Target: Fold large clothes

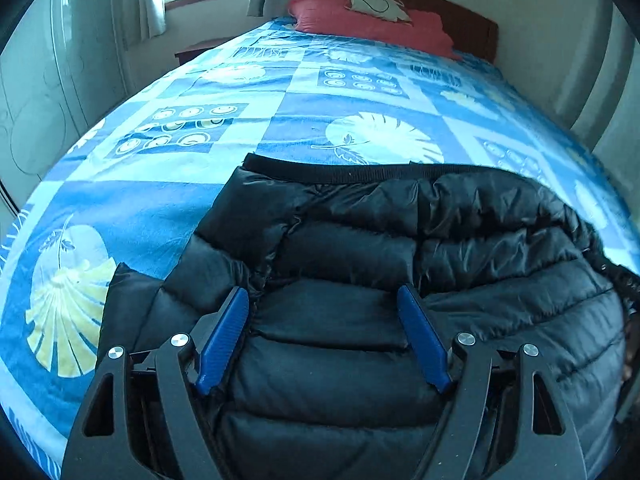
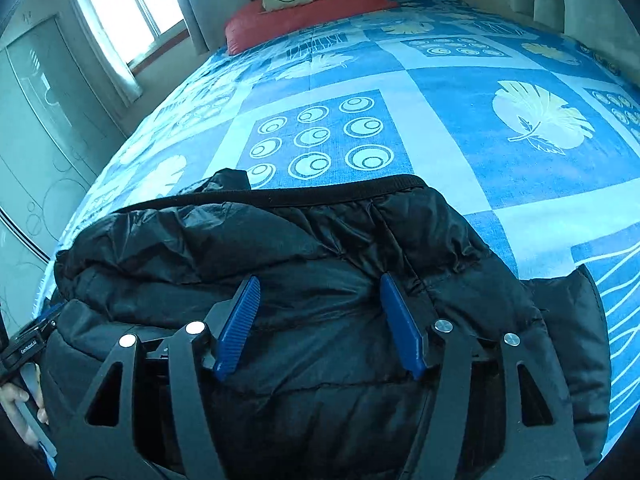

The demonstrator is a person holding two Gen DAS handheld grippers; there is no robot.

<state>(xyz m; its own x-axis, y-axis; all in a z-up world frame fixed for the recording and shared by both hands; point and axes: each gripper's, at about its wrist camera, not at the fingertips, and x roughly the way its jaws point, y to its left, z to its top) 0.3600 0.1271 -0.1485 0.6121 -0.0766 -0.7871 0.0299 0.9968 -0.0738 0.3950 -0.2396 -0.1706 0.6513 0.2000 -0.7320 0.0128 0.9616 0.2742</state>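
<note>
The black quilted puffer jacket (image 1: 360, 280) (image 2: 304, 264) lies folded in a thick bundle on the near part of the bed, its black ribbed hem band (image 1: 360, 174) (image 2: 280, 196) turned toward the headboard. The left tool (image 1: 323, 304) and the right tool (image 2: 320, 294) both hang over the jacket with their blue fingers (image 1: 224, 332) (image 2: 238, 328) spread wide apart and nothing pinched between them. Around it spreads the blue bedsheet with pale leaf and circle prints (image 1: 280, 92) (image 2: 440, 92), with a red pillow (image 1: 372, 20) (image 2: 304, 12) at the far end.
</note>
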